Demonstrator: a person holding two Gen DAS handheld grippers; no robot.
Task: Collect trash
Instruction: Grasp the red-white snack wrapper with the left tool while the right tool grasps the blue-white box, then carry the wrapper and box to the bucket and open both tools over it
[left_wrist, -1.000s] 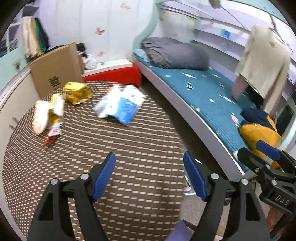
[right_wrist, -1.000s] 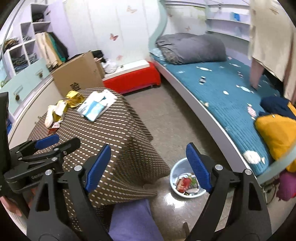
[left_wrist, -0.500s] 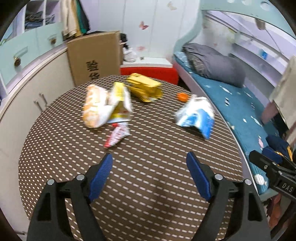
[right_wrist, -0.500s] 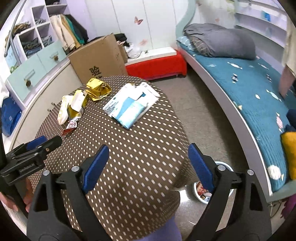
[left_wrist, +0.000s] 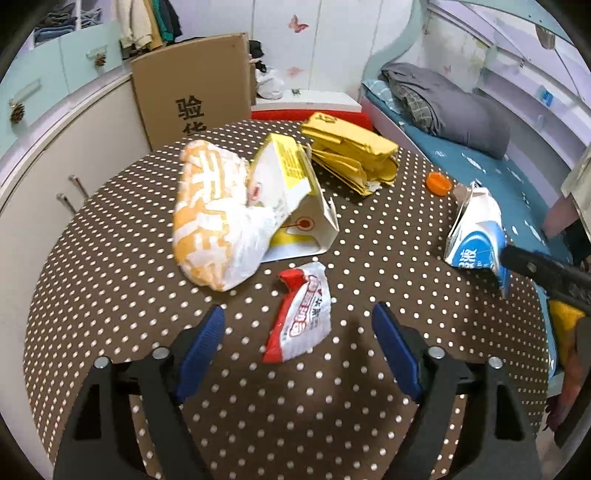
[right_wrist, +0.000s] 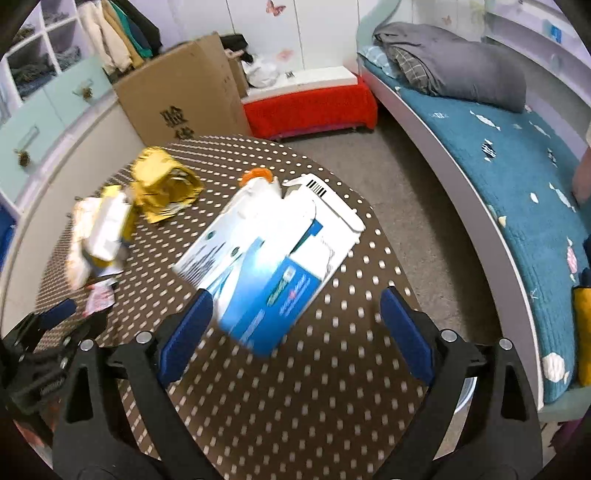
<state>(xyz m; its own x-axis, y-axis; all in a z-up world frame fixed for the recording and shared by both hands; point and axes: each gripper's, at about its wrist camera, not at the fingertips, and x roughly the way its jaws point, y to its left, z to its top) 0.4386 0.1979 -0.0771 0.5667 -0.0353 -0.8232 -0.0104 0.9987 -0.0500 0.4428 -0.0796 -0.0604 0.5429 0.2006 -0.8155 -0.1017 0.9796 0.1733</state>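
Trash lies on a round table under a brown dotted cloth (left_wrist: 110, 295). My left gripper (left_wrist: 297, 317) hangs over a red and white wrapper (left_wrist: 301, 314); its jaws are closing, the wrapper's near end lies between the tips, and the pads stay clear of it. Behind it are an orange and white bag (left_wrist: 210, 218), a yellow and white box (left_wrist: 291, 206), yellow foil packets (left_wrist: 351, 155) and an orange cap (left_wrist: 437, 183). My right gripper (right_wrist: 297, 297) is opening over a blue and white carton (right_wrist: 273, 258), whose near end sits between the fingers, untouched.
A cardboard box (left_wrist: 195, 88) stands behind the table against pale cabinets (left_wrist: 55, 92). A red bench (right_wrist: 310, 107) sits at the far wall. A bed with a teal cover (right_wrist: 517, 166) runs along the right, with bare floor (right_wrist: 417, 206) between it and the table.
Both grippers have swung in over the table and sunk toward the trash. The wrapper now lies between the left fingertips and the carton between the right ones.
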